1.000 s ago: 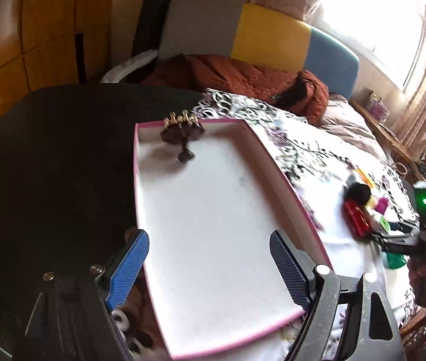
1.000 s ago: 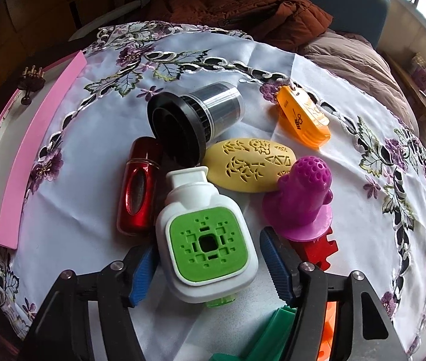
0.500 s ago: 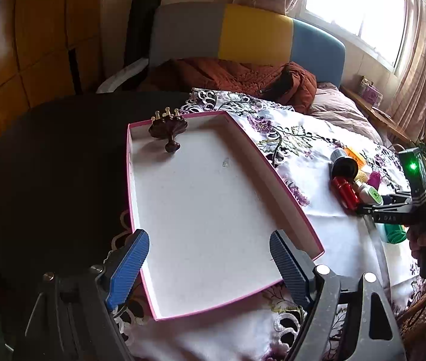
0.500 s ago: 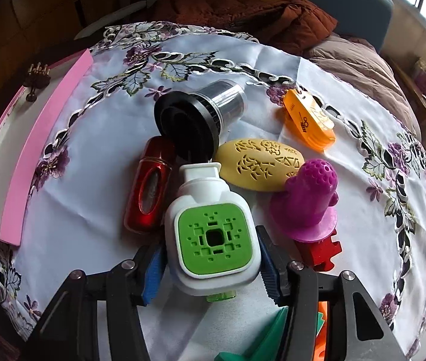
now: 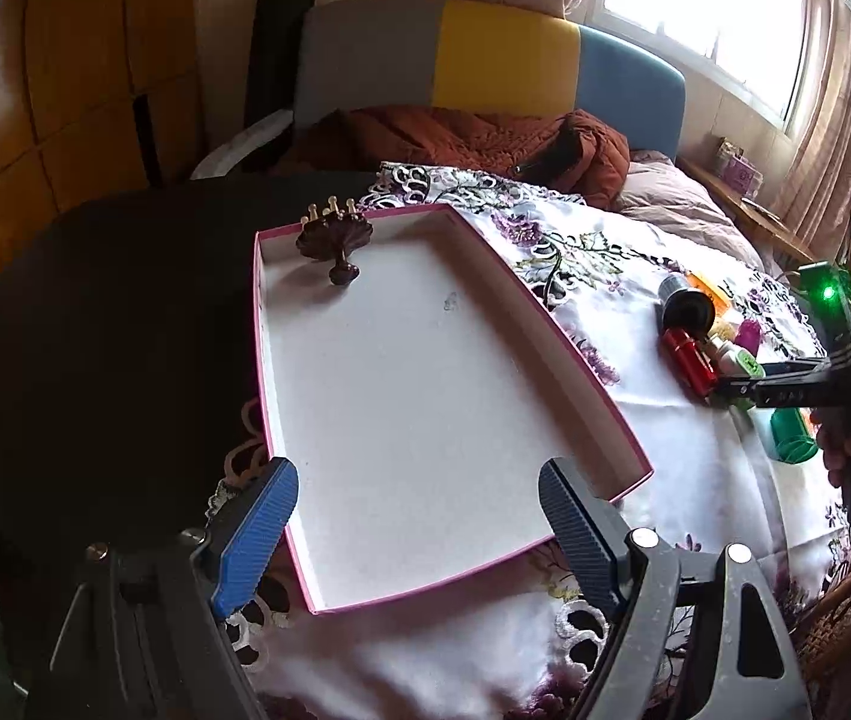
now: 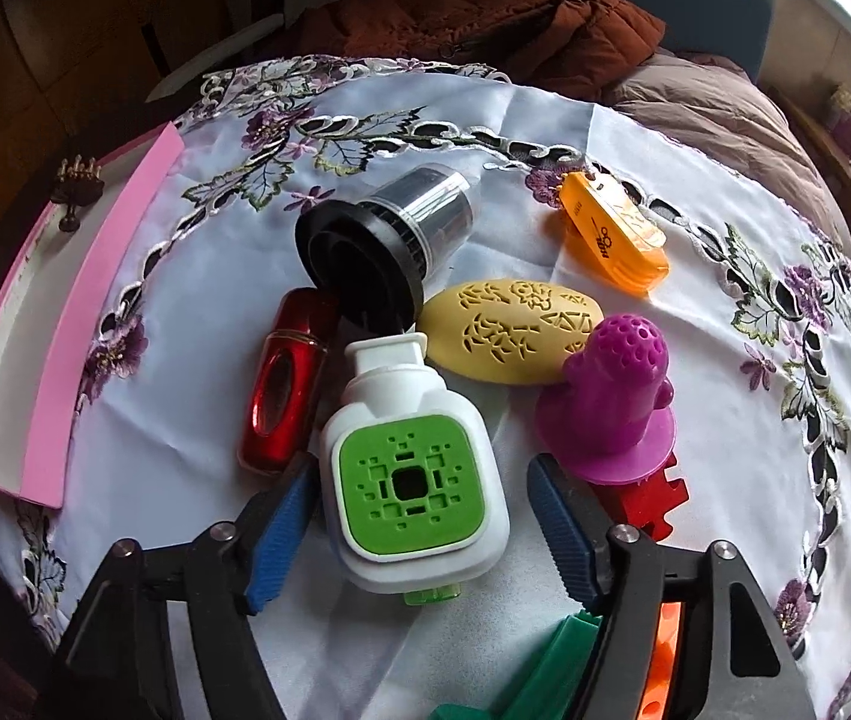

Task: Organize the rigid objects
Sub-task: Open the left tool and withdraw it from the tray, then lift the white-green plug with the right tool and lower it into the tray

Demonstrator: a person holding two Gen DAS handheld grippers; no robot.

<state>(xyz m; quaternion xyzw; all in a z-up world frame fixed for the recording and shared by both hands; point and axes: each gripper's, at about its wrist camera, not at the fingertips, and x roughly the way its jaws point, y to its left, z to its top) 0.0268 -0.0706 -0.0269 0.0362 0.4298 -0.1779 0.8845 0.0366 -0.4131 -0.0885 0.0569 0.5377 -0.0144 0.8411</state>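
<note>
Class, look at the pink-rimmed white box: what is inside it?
Inside the box only a dark brown ornament with gold-tipped pins sits in its far corner; the left tongs cover part of the near floor.

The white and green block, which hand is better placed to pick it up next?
Right. The right gripper already straddles the white and green block, its jaws having just opened off it. The left gripper hangs open over the pink tray, away from the pile.

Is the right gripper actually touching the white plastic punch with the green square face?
Cannot tell. In the right wrist view the right gripper straddles the white punch: a gap shows at the right pad, the left pad sits flush against it.
</note>
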